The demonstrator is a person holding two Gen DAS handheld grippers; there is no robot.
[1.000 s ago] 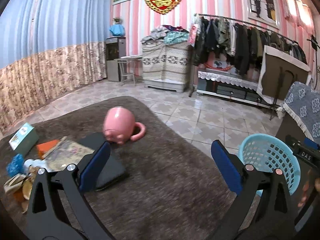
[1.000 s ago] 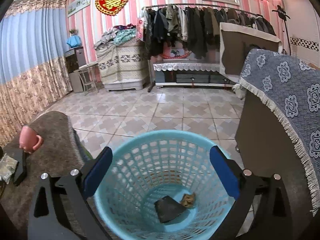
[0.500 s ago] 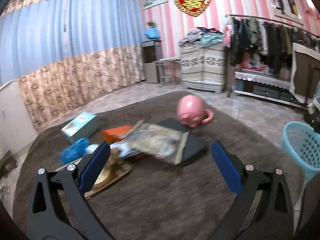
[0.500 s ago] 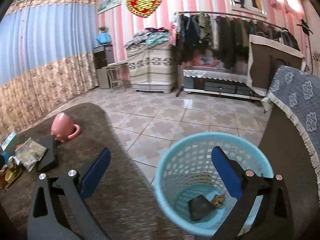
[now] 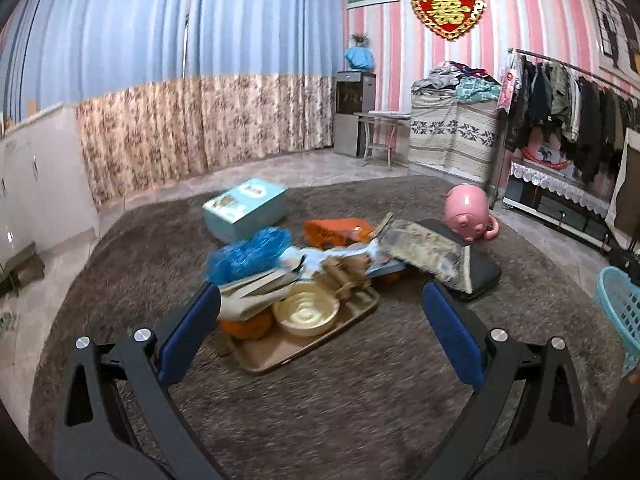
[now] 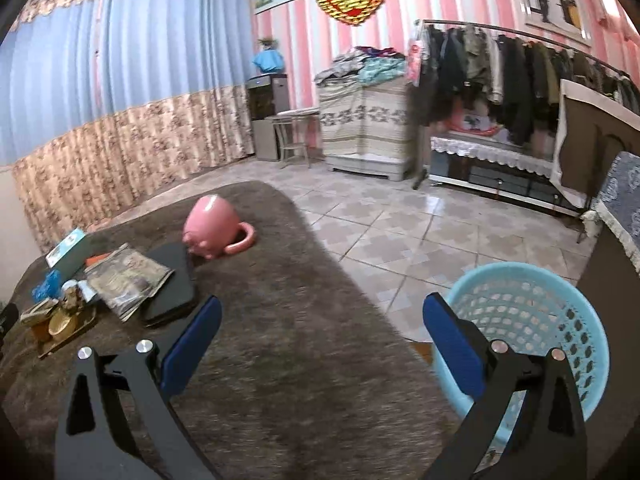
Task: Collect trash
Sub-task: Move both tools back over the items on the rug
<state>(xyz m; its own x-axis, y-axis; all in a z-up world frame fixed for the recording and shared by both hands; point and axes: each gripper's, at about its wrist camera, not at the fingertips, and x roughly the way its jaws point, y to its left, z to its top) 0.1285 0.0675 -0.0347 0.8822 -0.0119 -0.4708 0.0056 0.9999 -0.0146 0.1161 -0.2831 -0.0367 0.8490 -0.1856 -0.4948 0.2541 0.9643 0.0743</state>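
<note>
Left hand-held gripper (image 5: 320, 316): jaws spread wide, nothing between them. It hangs over the brown worktop cloth (image 5: 340, 392), pointed at the trash pile. The pile sits just ahead of the fingertips, centred between them: tan tray (image 5: 280, 350) carrying a cream bowl (image 5: 306, 312), an orange item (image 5: 244, 326) and crumpled brown paper (image 5: 344, 274). A blue plastic wad (image 5: 250, 254) lies behind the tray, with an orange wrapper (image 5: 334, 232) and a teal box (image 5: 244, 208) further back. A folded newspaper (image 5: 430, 254) rests on a black flat case (image 5: 480, 270) to the right of the tray. The pink pig mug (image 5: 470, 214) is upside down beyond that.

Right hand-held gripper (image 6: 322, 344): also wide open and empty. It is over the cloth, with the light blue basket (image 6: 532, 316) on the floor just behind its right finger. The pile is well off to the left.

View differences: the left wrist view shows the tray contents in detail but only a sliver of the basket (image 5: 622, 312) at the right edge. The right wrist view shows most of the basket rim and wall, though its bottom is hidden. It also shows the tiled floor (image 6: 400, 224), while the pile is small and blurred at far left.
</note>
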